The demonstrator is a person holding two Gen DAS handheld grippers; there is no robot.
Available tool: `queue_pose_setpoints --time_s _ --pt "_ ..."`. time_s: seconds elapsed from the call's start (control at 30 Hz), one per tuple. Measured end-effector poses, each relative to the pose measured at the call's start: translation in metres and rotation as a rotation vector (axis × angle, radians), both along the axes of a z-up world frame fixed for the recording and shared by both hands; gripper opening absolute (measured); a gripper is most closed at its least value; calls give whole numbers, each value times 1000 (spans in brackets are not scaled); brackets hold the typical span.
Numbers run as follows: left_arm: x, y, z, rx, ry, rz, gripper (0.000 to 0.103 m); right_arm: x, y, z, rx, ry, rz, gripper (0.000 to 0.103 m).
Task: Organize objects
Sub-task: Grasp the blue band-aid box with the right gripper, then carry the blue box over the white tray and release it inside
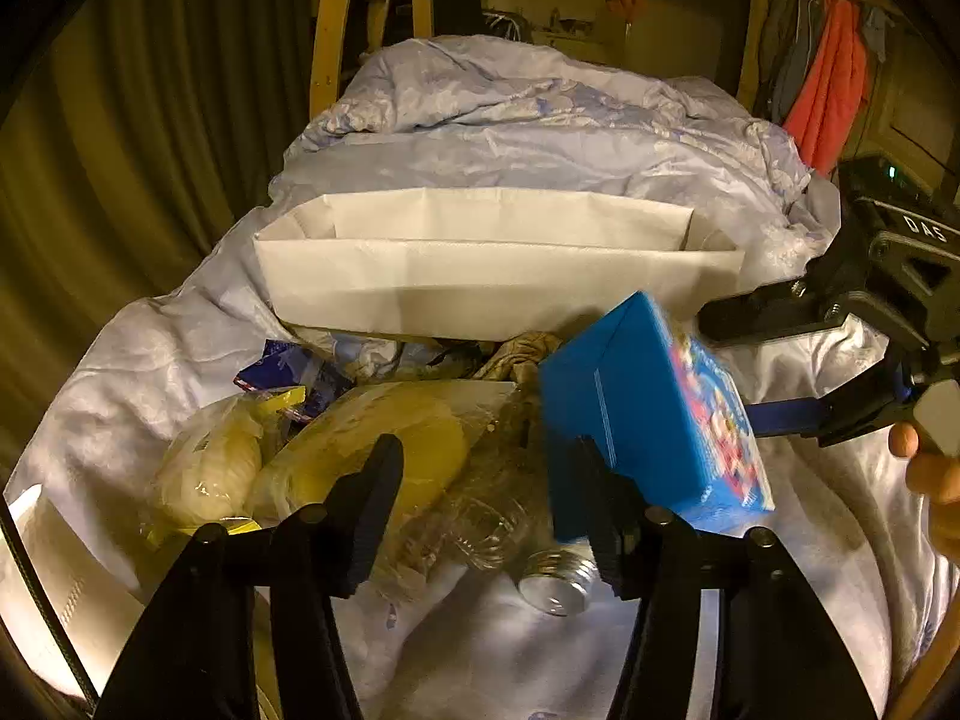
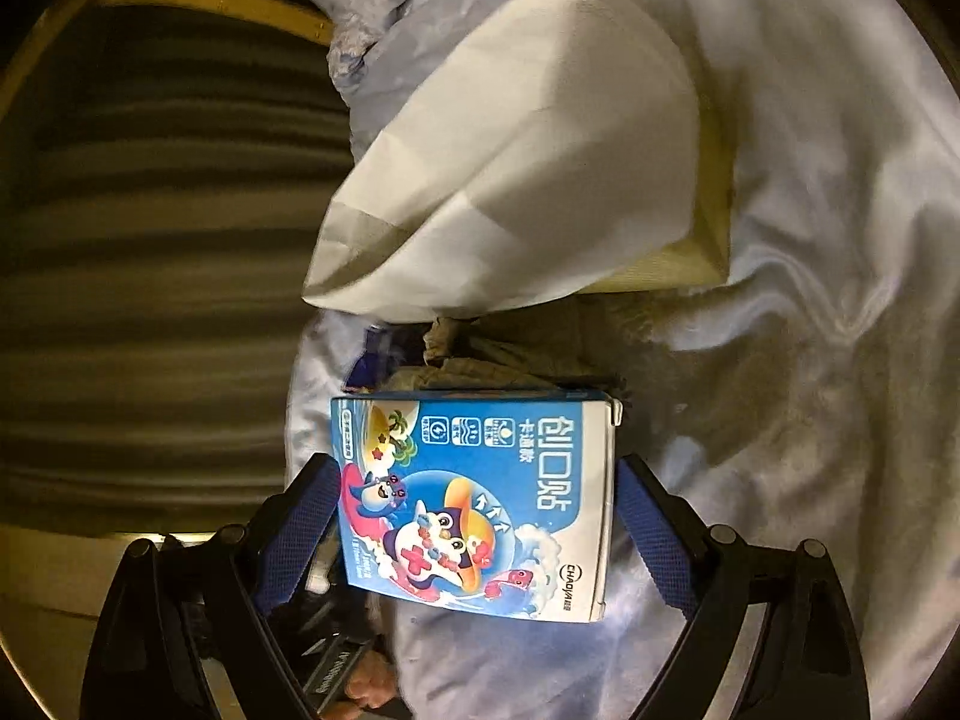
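**Step in hand.** The blue plaster box (image 2: 474,504) is being handled at the edge of a heap of loose items on the bed (image 1: 510,120). It has not yet gone into the white paper bag (image 1: 492,264).

**Right gripper** (image 2: 477,468). The box sits between its blue-padded fingers (image 2: 300,534), printed face toward the camera. One pad lies against the box's edge or very close to it. The other stands clear, with bedding visible in the gap. Finding: the fingers are spread wide and not clamped. The box is framed, not secured.

**Left gripper** (image 1: 486,468). Its fingers are partly apart and pressing nothing. A clear plastic bottle (image 1: 498,522) lies between and just beyond the fingertips, its silver cap nearest the camera. Yellow packets (image 1: 384,438) lie beside and beyond one finger. A lower corner of the box overlaps the other finger; whether they touch cannot be told.

**Location of receptacle.** The bag stands mouth-up, beyond both pairs of fingertips, on the far side of the heap.

**Assessment.** This looks like the pick-up stage for one item, with sorting largely undone, since most of the heap remains outside the bag.

**Next move requires.** The right fingers should close squarely on the box's two narrow sides before any lift. The box should then be carried forward over the heap and released above the bag's mouth. The left fingers should avoid nudging the box while they settle around the bottle.
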State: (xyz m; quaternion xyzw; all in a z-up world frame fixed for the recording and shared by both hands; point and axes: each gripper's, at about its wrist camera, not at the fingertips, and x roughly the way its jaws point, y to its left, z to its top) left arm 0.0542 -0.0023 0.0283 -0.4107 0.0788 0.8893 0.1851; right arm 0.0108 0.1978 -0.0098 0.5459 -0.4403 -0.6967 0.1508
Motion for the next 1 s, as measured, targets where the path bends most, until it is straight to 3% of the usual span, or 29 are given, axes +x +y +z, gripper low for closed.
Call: queue_pose_setpoints --time_s 0.13,0.27,0.37,0.47,0.67,0.77,0.83,1.0 --pt "3 2 8 14 11 16 38 5 -29 29 165 36 67 93" --pt "2 4 10 33 11 31 36 18 -42 59 294 91 30 93" --pt "-3 7 1 3 -4 60 33 34 -35 67 226 130 17 93" --pt "-6 6 -6 54 -76 21 33 30 -42 74 214 173 24 93" --pt "-11 4 -18 99 -156 -13 34 17 -41 54 274 73 19 93" --pt "-15 -6 -15 178 -193 -29 36 15 -32 40 246 32 15 93" --pt "-16 -15 -10 242 -204 -39 48 16 -22 33 201 20 6 93" --pt "-14 -31 7 395 -186 -76 55 19 -1 24 100 10 -26 93"
